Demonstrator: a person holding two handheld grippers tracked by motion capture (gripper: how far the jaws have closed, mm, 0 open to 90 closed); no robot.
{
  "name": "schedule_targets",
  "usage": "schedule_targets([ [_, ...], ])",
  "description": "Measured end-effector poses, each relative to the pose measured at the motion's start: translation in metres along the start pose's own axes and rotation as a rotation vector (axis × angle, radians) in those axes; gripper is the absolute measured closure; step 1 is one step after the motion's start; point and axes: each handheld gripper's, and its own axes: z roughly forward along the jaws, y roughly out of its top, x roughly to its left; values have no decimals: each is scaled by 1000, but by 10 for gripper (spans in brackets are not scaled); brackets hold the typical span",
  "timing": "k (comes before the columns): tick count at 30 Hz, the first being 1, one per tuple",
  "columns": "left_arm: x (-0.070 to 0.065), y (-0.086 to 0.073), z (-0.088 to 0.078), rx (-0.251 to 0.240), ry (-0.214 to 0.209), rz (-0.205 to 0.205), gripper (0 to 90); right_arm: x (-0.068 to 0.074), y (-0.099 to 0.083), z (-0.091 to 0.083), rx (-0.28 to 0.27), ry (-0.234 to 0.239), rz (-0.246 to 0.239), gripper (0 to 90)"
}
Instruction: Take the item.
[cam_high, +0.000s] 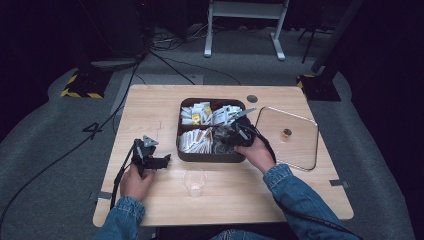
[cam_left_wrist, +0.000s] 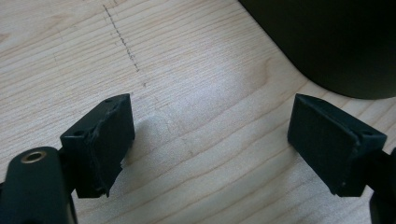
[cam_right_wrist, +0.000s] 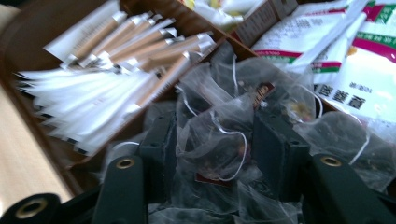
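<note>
Right gripper view: jaws stood apart either side of a clear tea sachet (cam_right_wrist: 212, 140), not seen pressing it, in the near right compartment of the dark box (cam_high: 186, 152). Looked light, soft, crinkly, easily torn; best pinched across the gathered film. Left gripper (cam_left_wrist: 210, 149) gaped over the table (cam_high: 150, 100), near its left edge.
</note>
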Motion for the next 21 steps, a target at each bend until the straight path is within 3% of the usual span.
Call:
schedule_targets([
  [9, 0, 0, 0, 0, 0, 0, 152, 0, -1, 3, 15, -16, -9, 680],
  [12, 0, 0, 0, 0, 0, 0, 152, 0, -3, -2, 0, -9, -19, 804],
  [21, 0, 0, 0, 0, 0, 0, 152, 2, -4, -13, -52, 3, -27, 871],
])
